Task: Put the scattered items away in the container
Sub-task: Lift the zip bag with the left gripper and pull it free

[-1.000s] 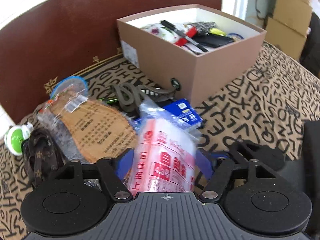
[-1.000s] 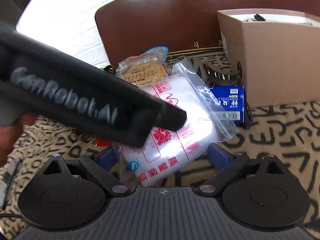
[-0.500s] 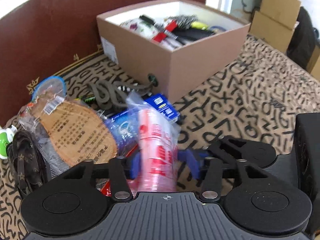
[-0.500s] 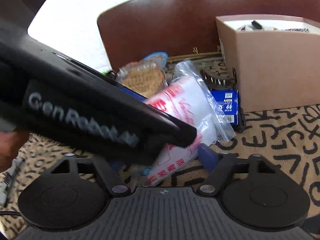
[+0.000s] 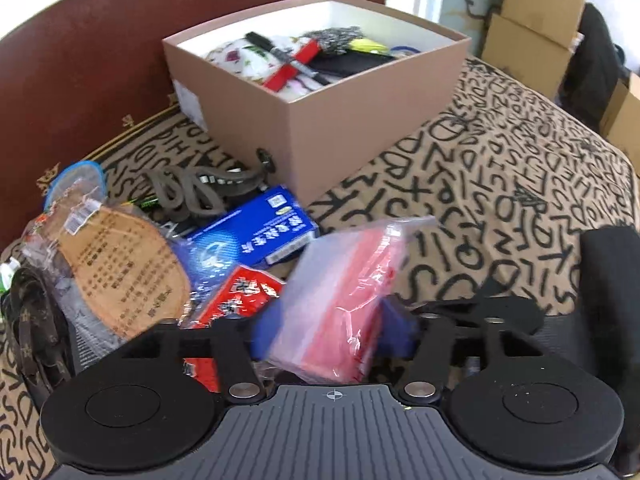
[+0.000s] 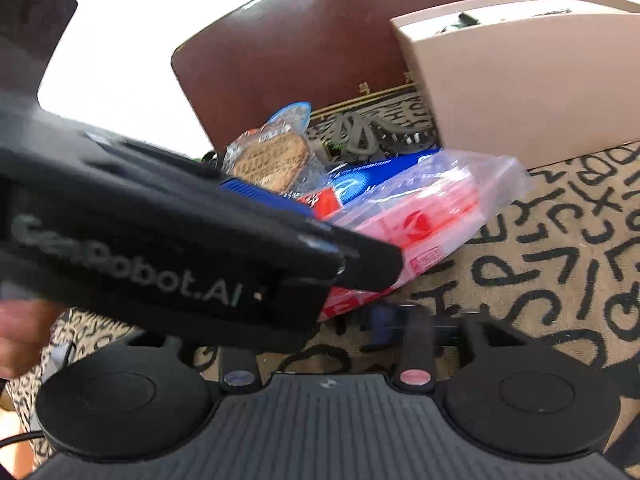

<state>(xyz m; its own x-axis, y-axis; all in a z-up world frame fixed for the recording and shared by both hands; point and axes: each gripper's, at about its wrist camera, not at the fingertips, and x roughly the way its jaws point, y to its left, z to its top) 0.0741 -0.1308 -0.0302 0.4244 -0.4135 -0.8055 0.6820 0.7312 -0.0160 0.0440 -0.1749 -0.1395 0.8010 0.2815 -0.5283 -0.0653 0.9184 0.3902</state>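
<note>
A black handheld gripper body printed with pale "GenRobot.AI" lettering (image 6: 160, 256) crosses the frame from the left, its tip pressed on a clear plastic zip bag with red and pink printing (image 6: 420, 216). The bag is tilted, its far end raised above a tan cloth covered in black letter shapes (image 6: 560, 240). Behind the bag lie a blue cardboard box (image 6: 360, 178), a clear-wrapped brown insole (image 6: 272, 160) and a grey-green claw hair clip (image 6: 360, 136). A tall beige cardboard box (image 6: 520, 76) stands at upper right before a dark red-brown board (image 6: 300, 40). At the bottom, the right gripper (image 6: 400, 320) shows blurred blue fingertips (image 6: 382, 320) close together.
</note>
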